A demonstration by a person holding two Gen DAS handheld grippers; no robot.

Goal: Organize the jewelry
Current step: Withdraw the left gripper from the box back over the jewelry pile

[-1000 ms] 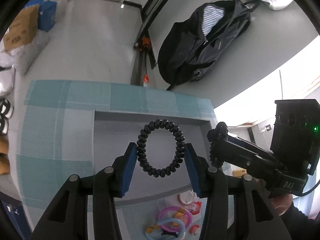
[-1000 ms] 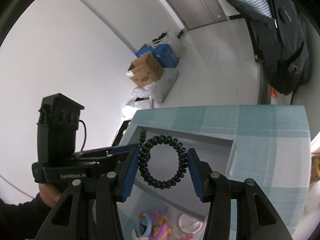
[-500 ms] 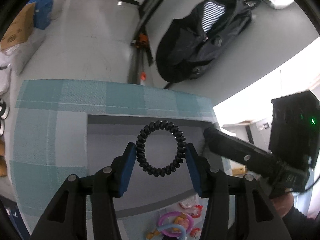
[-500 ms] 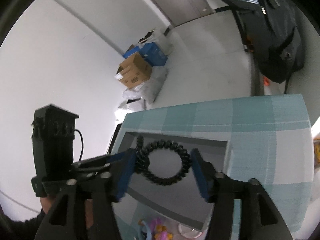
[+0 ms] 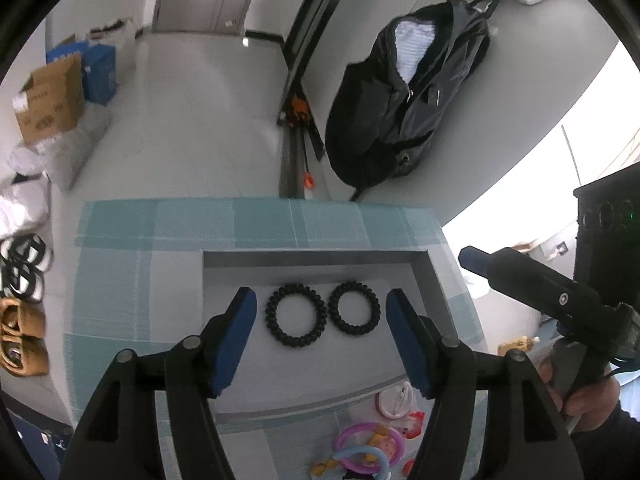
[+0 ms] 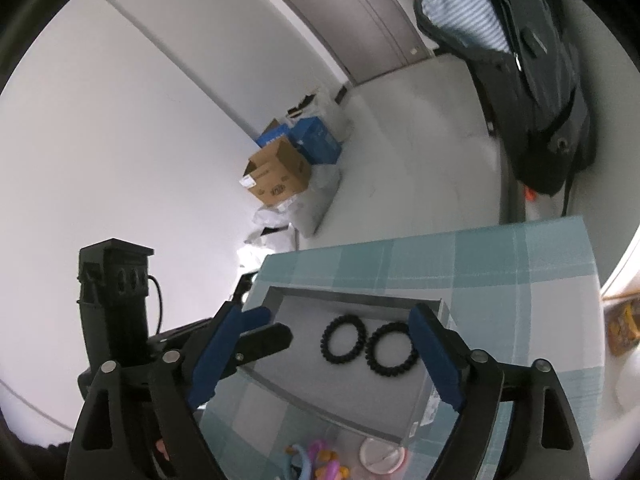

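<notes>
Nearest me, the coloured trinkets (image 5: 366, 450) wait on the checked table (image 5: 132, 280), not yet sorted. My left gripper (image 5: 320, 340) and right gripper (image 6: 334, 354) have just been opening; both sets of jaws stand apart, gripping nothing. Beyond them, two black coil bands (image 5: 294, 316) (image 5: 354, 308) lie side by side, flat in the grey tray (image 5: 312, 259).

- The left gripper (image 5: 320, 316) points downward, its blue-padded jaws spread apart with nothing pressed between them; they have just been opening.
- The right gripper (image 6: 340, 344) also tilts downward, its jaws standing wide and gripping nothing, having just been opening too.
- A hand (image 5: 588, 396) holds the right gripper's handle.
</notes>
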